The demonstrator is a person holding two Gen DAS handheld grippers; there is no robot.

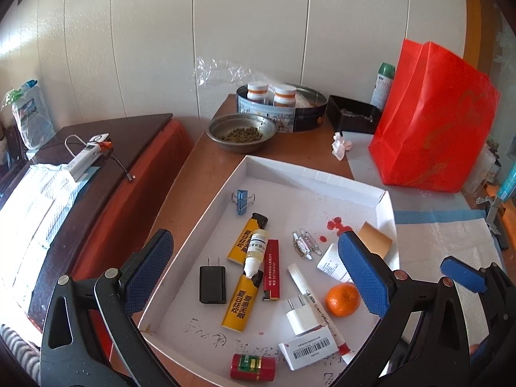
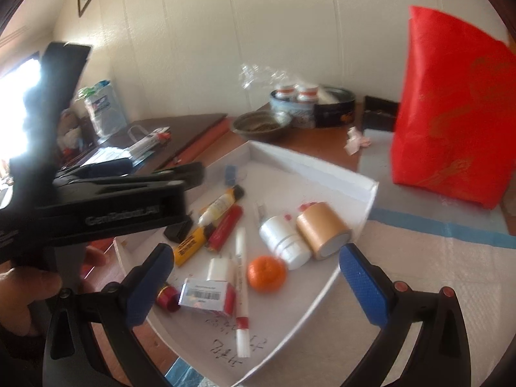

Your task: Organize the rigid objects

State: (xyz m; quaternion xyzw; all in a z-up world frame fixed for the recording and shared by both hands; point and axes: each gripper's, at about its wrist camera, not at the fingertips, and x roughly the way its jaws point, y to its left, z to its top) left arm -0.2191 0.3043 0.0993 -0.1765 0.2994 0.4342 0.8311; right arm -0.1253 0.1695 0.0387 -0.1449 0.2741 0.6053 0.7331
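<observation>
- Here, the left tongs hang spread over the white tray on the table, nothing between the pads.
- At the tray's left lie a black charger and a blue clip; beside them two yellow lighters, a dropper bottle and a red lighter run lengthwise, away from the tongs.
- Mid-tray sit a white plug, a marker and a barcoded box, with a red tin at the near edge.
- Further right, the orange rests just beside the left tongs' right pad.
- The right tongs are spread wide and empty, the orange straight ahead between the pads; a white bottle and a tan roll lie just beyond.
- The right hand looks the nearer for the orange.
</observation>
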